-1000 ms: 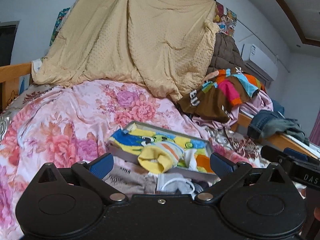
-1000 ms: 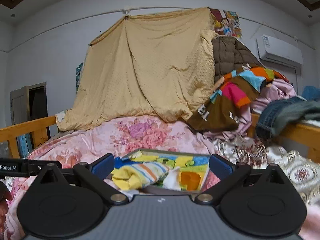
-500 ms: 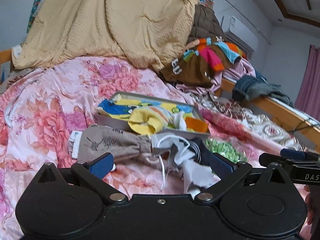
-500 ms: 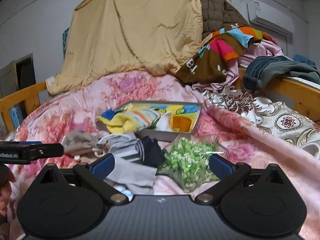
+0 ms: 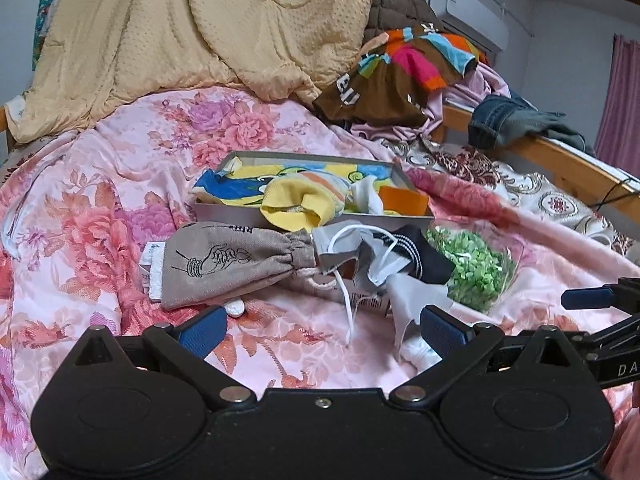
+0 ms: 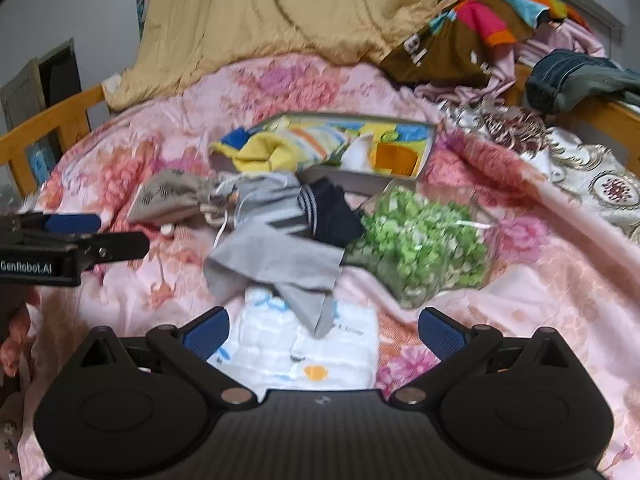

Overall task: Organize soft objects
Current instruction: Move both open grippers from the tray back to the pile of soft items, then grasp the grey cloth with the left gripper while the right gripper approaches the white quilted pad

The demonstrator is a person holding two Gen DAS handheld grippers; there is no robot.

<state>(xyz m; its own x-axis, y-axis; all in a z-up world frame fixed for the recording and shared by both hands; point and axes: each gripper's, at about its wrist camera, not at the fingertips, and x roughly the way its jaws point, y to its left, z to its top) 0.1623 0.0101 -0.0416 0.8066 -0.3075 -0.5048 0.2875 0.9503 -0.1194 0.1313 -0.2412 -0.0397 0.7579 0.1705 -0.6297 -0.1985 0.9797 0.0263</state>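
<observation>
The left gripper (image 5: 322, 332) is spread wide with nothing between its blue pads, poised over the pink floral quilt (image 5: 100, 216); just ahead of it lies a grey pouch (image 5: 236, 262) with a drawn neck, a small white tablet-like thing (image 5: 235, 309) touching its near edge; the right gripper (image 6: 323, 334) is likewise wide apart and empty, its fingers either side of a white quilted cloth (image 6: 296, 352) that its body partly covers; a grey cloth (image 6: 276, 260) drapes over that white one, with a dark striped sock (image 6: 328, 210) against it and a clear bag of green bits (image 6: 420, 248) to the right; beyond the heap sits a shallow grey box (image 5: 224, 213) holding a yellow sock (image 5: 300, 204) that spills over its near wall, a bright printed cloth (image 5: 240, 188), something white and an orange piece (image 5: 402, 200); what the white piece is I cannot tell; farther back a tan blanket (image 5: 200, 32) hangs, and clothes (image 5: 404, 76) pile by the wooden rail; the right view is blurred.
</observation>
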